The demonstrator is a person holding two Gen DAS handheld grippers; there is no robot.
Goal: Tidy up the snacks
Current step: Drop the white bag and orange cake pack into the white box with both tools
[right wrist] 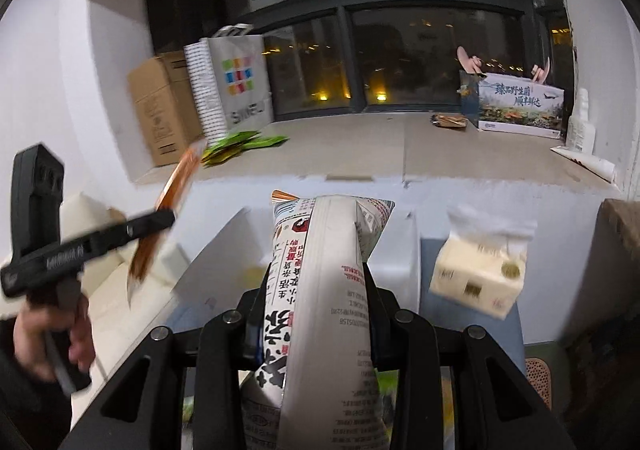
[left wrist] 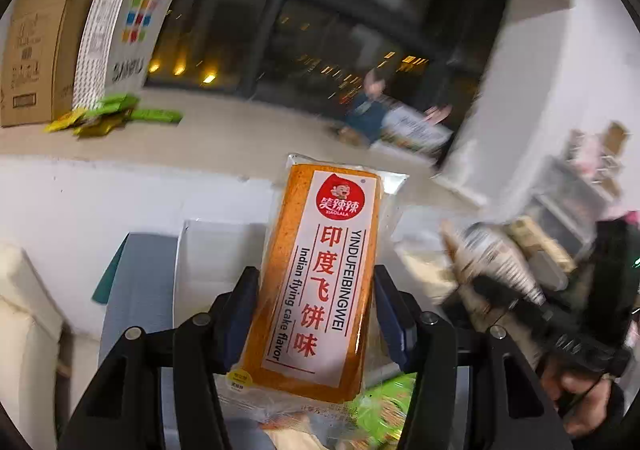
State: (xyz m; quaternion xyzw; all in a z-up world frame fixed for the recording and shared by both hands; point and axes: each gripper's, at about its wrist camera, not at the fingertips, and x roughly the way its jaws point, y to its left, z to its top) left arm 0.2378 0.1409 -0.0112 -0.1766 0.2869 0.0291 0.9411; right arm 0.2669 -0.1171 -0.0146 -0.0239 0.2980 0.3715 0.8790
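My left gripper [left wrist: 316, 290] is shut on an orange snack packet [left wrist: 320, 274] labelled "Indian flying cake flavor", held upright in the air. It also shows edge-on in the right wrist view [right wrist: 168, 202]. My right gripper [right wrist: 316, 290] is shut on a white snack bag with black and red print [right wrist: 324, 290], held upright. That bag shows blurred at the right of the left wrist view [left wrist: 492, 262]. A pile of green and yellow snack packets [right wrist: 240, 144] lies on the window ledge; it also shows in the left wrist view [left wrist: 108, 114].
On the beige ledge [right wrist: 380, 146] stand a cardboard box [right wrist: 160, 110], a white paper bag [right wrist: 236, 82] and a printed box [right wrist: 516, 106] at the right. A tissue pack [right wrist: 480, 270] sits below the ledge. More green packets [left wrist: 384, 406] lie under my left gripper.
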